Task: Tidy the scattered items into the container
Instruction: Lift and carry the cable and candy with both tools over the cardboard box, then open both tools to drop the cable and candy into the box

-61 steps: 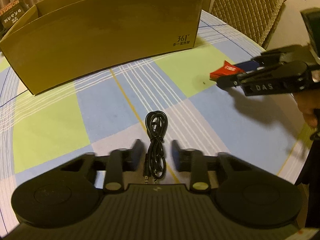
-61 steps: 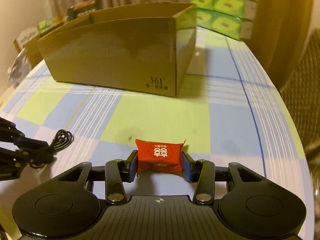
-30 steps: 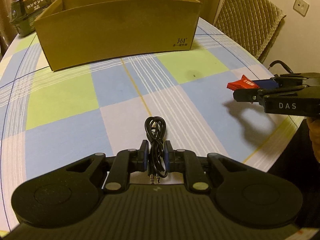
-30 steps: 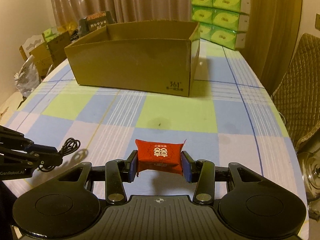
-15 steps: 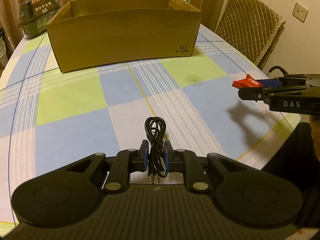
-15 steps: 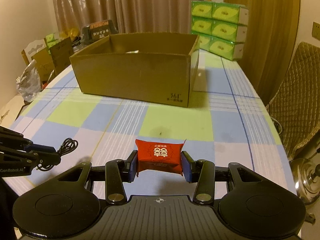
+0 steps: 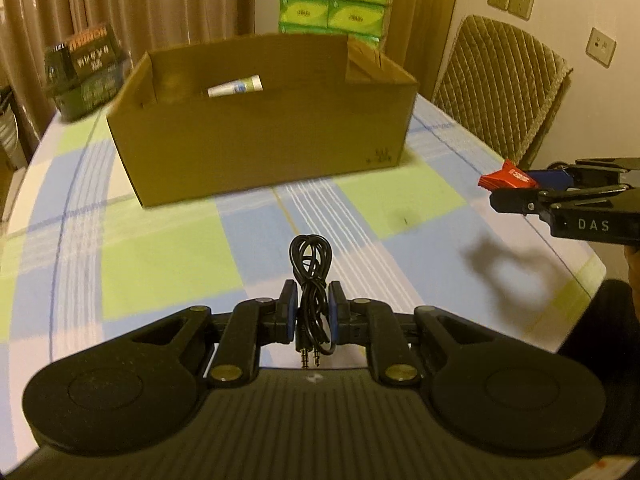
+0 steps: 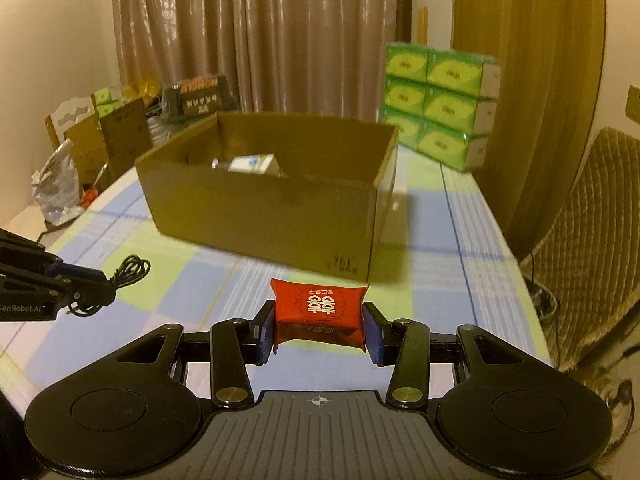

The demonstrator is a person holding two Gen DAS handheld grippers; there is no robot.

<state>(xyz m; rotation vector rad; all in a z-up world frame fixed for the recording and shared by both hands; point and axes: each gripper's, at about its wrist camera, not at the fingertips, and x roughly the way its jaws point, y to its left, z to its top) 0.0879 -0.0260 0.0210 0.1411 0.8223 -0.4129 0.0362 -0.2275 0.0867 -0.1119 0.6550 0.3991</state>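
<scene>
A round table under a smooth checked cloth of blue, green and white squares [image 7: 168, 264] fills the lower half of both views. On it, in the upper middle of each frame, stands an open-topped brown corrugated cardboard box [image 7: 264, 140]; the left wrist view shows a white tube with a pale green end [image 7: 235, 86] lying inside against the far wall, while the right wrist view shows a blurred pale packet [image 8: 256, 164] there. Only the right view takes in the clutter of bags and cartons at the left edge [image 8: 60, 184]; both show the stacked green tissue packs [image 8: 440, 108] and quilted tan chair back [image 7: 500, 88]. The left gripper [image 7: 313, 314] is clamped on a coiled black audio cable [image 7: 311, 264], its twin plugs hanging toward the camera. The right gripper [image 8: 319, 326] pinches a glossy red pillow-shaped packet with white characters [image 8: 319, 308], above the cloth.
</scene>
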